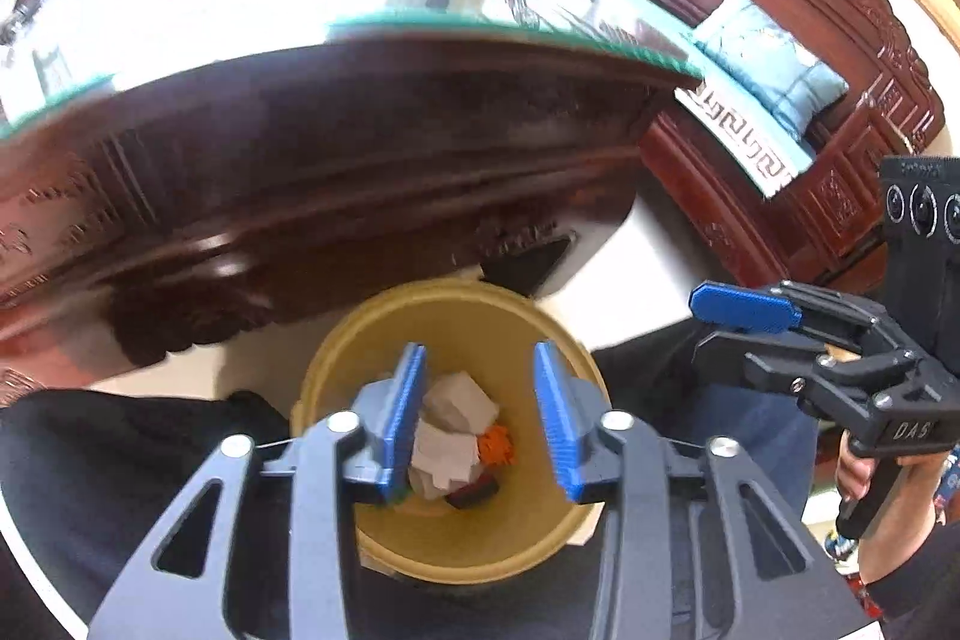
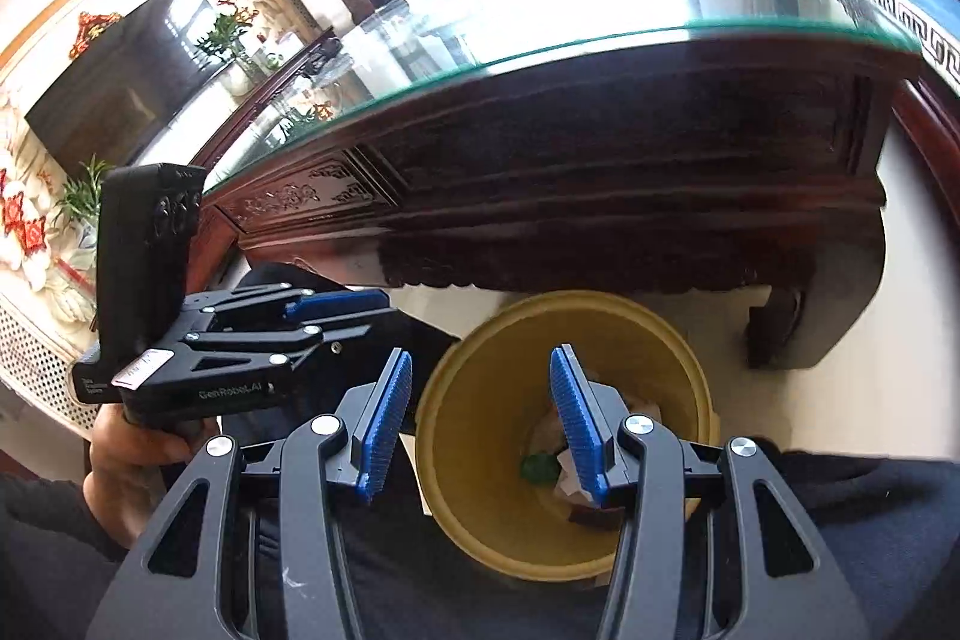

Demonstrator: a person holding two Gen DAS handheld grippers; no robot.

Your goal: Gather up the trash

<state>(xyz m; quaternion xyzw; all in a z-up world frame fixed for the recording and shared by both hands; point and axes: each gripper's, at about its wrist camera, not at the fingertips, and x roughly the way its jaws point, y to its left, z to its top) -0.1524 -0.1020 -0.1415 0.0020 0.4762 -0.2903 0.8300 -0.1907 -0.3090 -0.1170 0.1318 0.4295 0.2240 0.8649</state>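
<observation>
- While its ribbed blue pads stand apart, gripping nothing, the left gripper [image 1: 480,421] hovers over the round yellow bin [image 1: 528,316].
- Crumpled white paper [image 1: 447,436] lies inside the bin, pointing nowhere clearly.
- Beside the bin, the right gripper [image 2: 480,421] gapes, empty.
- Beyond the bin stands a carved, glass-topped table [image 2: 600,148].

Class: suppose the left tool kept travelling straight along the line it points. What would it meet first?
Probably the crumpled white paper inside the yellow bin; the left tool hangs open above it, nothing between, though depth is unclear.

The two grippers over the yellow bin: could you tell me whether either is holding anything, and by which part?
Neither holds anything. The left gripper and right gripper both stand open above the yellow bin; the crumpled paper lies inside it.
</observation>
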